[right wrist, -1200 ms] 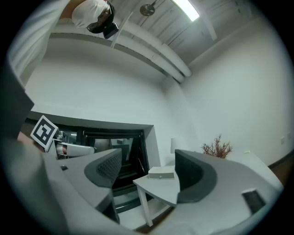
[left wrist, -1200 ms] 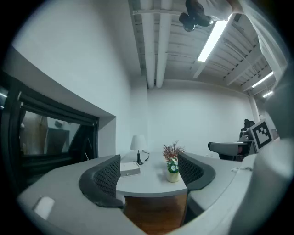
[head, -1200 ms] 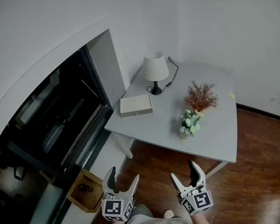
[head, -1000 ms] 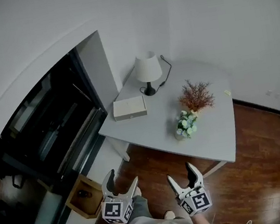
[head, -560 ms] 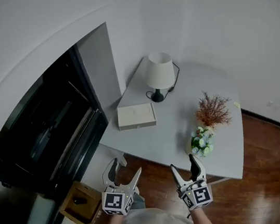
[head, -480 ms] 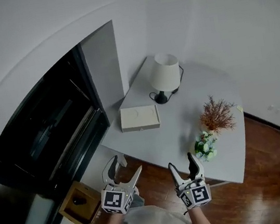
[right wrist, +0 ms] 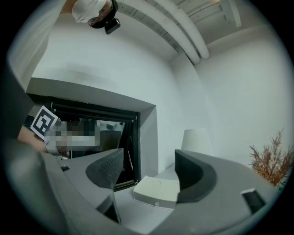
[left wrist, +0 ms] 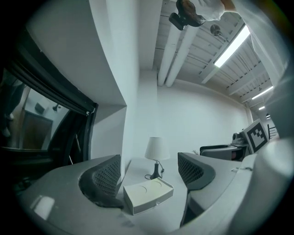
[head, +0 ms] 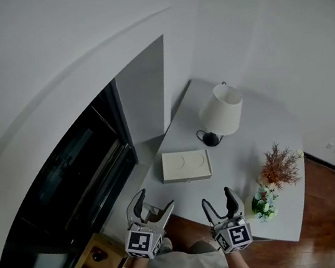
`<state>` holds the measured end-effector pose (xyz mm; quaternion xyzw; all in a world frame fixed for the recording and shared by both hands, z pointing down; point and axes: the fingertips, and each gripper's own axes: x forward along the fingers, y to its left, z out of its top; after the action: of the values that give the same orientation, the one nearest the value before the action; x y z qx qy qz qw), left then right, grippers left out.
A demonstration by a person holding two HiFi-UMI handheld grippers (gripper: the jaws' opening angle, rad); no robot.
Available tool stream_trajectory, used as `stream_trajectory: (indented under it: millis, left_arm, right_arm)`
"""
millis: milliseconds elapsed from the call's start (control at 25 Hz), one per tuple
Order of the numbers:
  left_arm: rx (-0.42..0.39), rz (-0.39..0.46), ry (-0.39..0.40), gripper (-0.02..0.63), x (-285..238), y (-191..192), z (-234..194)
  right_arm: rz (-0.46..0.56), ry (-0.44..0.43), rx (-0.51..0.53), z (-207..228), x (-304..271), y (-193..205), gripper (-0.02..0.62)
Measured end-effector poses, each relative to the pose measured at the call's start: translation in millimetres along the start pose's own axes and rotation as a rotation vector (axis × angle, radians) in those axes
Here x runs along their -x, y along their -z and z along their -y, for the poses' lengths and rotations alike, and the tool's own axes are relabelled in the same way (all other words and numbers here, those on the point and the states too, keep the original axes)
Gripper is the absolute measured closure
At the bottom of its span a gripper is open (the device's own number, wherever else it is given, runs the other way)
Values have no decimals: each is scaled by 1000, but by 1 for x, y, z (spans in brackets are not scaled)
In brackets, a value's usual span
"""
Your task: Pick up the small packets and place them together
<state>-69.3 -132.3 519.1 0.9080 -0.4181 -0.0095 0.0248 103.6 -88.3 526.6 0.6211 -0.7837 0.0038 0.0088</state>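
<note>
Lowest in the head view: left claw (head: 155, 200) and right claw (head: 216, 197), both released, jaws spread, gripping nothing, level and short of the near edge of the counter (head: 238, 160). Just beyond, lower right: flower posy (head: 263, 203), then dried sprig (head: 280, 168). Mid-frame: white box (head: 186, 165) flat on the counter, framed between the jaws in both gripper views yet well apart from them. Further up: lamp (head: 222, 112). No small packets plainly in sight; perhaps a pale speck (head: 298, 153) at the counter's right edge beside the sprig, too small to tell. Probably light, thin, crinkly, slippery; best pinched gently across the flat middle.
</note>
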Motion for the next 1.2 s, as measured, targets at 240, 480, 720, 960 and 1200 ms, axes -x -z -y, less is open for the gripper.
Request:
stream_trajectory:
  millis: [240,480,720,960,1200]
  left_arm:
    - [-26,-20,-43,232,-25,5,-11]
    - [-49,-29,-50,232,-40,1,-7]
    - [-14,-41,-88,232,-34,4,-13]
    - [3,-34,-138,233,-23,2,-27]
    - [18,-56,-167,233,-12,10,-32]
  right_arm:
    - [-84,-31,-12,9,-32,36,250]
    - [-351,-71,-60,22,-70,141,255]
    - [-599,-6,-237,27,-108,238,270]
    - [-745,16,-257,20,-134,282,350]
    - [-796,32,-240,21,-151,290,351]
